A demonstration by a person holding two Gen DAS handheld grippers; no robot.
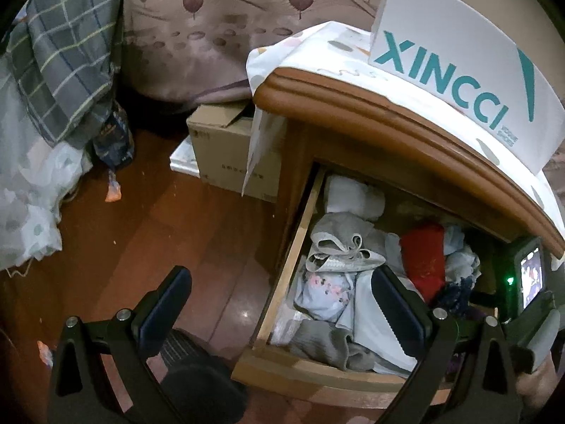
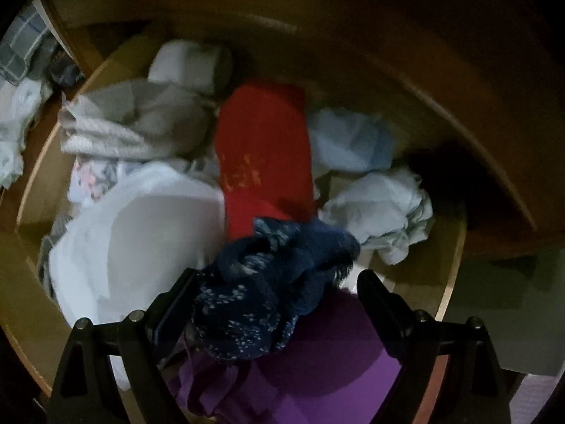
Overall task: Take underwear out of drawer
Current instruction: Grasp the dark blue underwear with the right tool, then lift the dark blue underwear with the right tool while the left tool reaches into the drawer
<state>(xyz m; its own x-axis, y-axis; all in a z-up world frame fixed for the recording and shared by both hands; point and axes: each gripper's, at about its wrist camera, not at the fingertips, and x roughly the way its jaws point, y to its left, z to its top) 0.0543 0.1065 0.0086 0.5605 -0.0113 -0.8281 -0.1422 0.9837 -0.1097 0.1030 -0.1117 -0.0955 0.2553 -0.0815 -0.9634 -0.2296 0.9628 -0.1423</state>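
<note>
The right gripper (image 2: 275, 293) has its fingers spread wide around navy speckled underwear (image 2: 272, 282) in the open drawer (image 2: 39, 190). The left gripper (image 1: 279, 293) hangs wide open, empty, over the drawer's left edge.

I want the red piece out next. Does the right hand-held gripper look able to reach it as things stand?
Probably yes. The right hand-held gripper is open inside the open drawer, and the red garment lies uncovered just ahead. Only the navy speckled garment between its fingers sits in the way.
</note>
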